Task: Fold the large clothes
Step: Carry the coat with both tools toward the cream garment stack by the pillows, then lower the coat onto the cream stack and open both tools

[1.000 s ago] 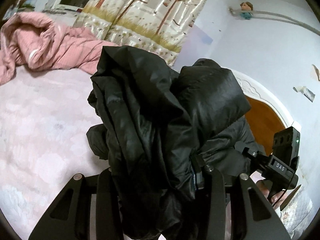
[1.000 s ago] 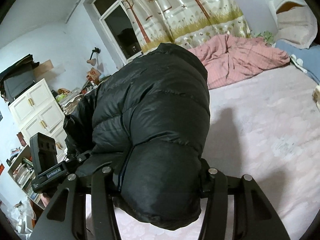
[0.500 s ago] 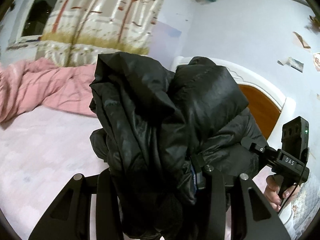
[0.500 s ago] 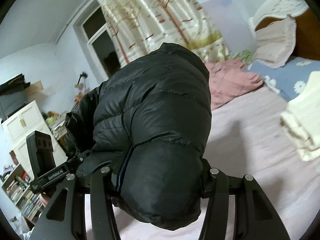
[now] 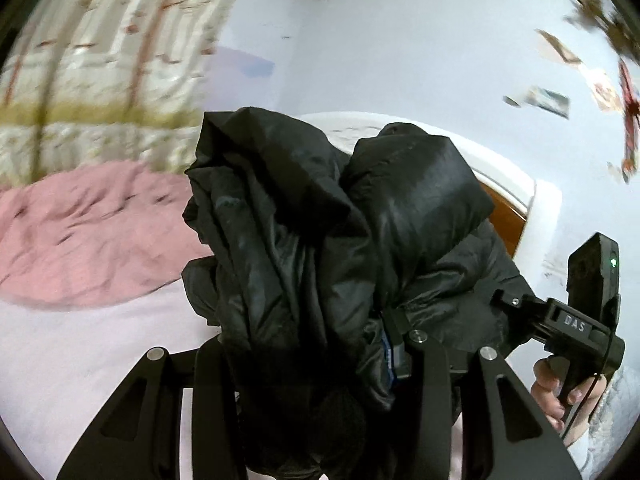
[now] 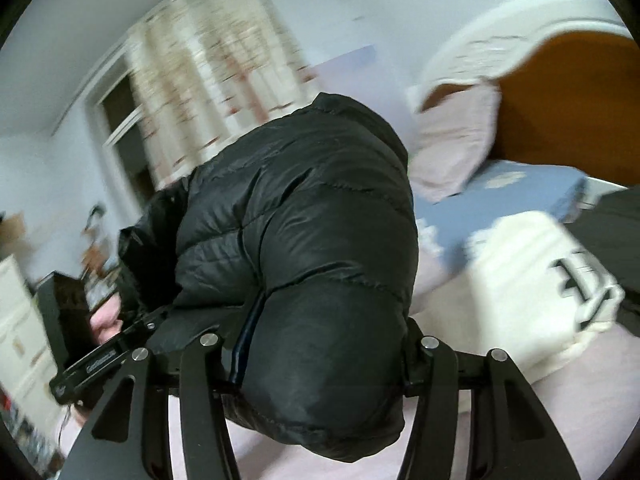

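1. The black puffer jacket (image 5: 320,264) is seen bunched into a thick bundle and carried clear of the bed (image 5: 72,352); it is held up between the two grippers, not laid flat.
2. The folding is judged largely done, since the jacket is doubled over on itself in bulky layers; what is left, it is supposed, is for the bundle to be set down and squared off.
3. A likely resting place is suggested by a folded cream garment (image 6: 536,280) lying on the bed toward the headboard (image 6: 568,92) in the right wrist view; a dark item at the far right edge cannot be identified.
4. The left hand-held gripper (image 5: 316,364) is clamped on a thick wad of the jacket; its jaws are kept fairly wide apart by the padding packed between them.
5. The right hand-held gripper (image 6: 316,344) is likewise clenched around a rounded quilted section (image 6: 320,320); the jaws are held broadly apart by the bulk, with fabric bulging above and below them.
6. Each gripper is glimpsed in the other's view, close alongside the bundle; a pink blanket (image 5: 88,232) is noted crumpled on the bed, well apart from the jacket.
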`<act>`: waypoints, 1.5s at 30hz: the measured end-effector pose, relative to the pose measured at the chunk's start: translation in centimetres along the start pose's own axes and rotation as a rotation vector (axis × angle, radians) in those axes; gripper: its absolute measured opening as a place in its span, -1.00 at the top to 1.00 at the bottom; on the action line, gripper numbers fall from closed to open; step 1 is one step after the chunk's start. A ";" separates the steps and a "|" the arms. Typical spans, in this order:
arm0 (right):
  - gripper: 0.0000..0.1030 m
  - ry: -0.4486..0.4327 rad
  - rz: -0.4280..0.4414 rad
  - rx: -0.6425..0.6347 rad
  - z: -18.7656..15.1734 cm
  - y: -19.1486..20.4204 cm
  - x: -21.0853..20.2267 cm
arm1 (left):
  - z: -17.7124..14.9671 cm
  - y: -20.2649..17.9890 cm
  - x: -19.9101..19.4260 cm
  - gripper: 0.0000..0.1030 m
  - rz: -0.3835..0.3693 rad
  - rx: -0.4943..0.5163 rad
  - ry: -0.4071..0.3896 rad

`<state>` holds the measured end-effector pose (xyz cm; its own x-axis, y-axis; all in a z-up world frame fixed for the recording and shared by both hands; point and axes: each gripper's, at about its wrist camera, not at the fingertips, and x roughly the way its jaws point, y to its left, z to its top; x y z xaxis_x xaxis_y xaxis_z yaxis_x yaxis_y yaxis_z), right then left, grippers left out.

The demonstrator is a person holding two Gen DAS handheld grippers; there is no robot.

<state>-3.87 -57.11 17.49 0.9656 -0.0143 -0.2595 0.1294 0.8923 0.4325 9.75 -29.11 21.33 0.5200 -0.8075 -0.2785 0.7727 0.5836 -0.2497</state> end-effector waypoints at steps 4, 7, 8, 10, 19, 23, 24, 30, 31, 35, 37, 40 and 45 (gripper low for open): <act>-0.13 -0.043 -0.124 0.021 2.6 -5.0 -0.3 | 0.2 -1.8 7.3 0.20 -0.097 -0.040 0.034; -0.14 -0.022 -0.209 0.007 3.3 -8.7 1.3 | -0.8 -2.4 12.3 0.19 -0.091 -0.048 0.053; -0.14 -0.003 -0.237 0.023 3.4 -10.1 2.1 | -1.4 -2.3 13.9 0.19 -0.088 -0.062 0.074; -0.15 0.030 -0.291 0.062 3.0 -12.8 3.8 | -2.9 -2.0 17.4 0.20 -0.073 -0.098 0.132; -0.57 0.067 -0.545 -0.028 0.3 -15.9 5.1 | -6.4 -2.4 20.8 -0.70 0.120 -0.029 0.197; -0.71 -0.107 -0.678 -0.095 -1.6 -11.5 2.5 | -5.3 -3.1 16.4 -1.00 0.233 0.113 0.080; -0.73 -0.141 -0.681 -0.104 -2.3 -10.4 1.8 | -5.1 -3.0 14.8 -1.00 0.239 0.127 0.052; -1.00 -0.237 -0.499 -0.109 -7.3 -3.5 -2.7 | -5.7 -1.3 5.7 -1.00 0.295 0.140 -0.068; -1.00 -0.223 -0.466 -0.109 -7.9 -2.9 -3.2 | -6.4 -1.2 3.9 -1.00 0.316 0.163 -0.083; -1.00 -0.239 -0.391 -0.134 -11.6 1.0 -4.4 | -9.0 -0.7 -1.4 -1.00 0.398 0.235 -0.099; -1.00 -0.272 -0.399 -0.167 -13.6 2.4 -4.5 | -10.2 -0.3 -3.8 -1.00 0.413 0.235 -0.098; -1.00 -0.219 -0.395 -0.213 -15.7 3.6 -3.1 | -12.5 0.9 -6.2 -1.00 0.437 0.214 -0.098; -1.00 -0.164 -0.394 -0.237 -17.5 5.4 -2.5 | -16.2 2.7 -7.3 -1.00 0.556 0.217 -0.093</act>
<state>-9.52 -44.34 5.37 0.8789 -0.4251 -0.2165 0.4553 0.8829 0.1149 2.12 -20.26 7.71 0.8892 -0.3964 -0.2283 0.4278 0.8974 0.1079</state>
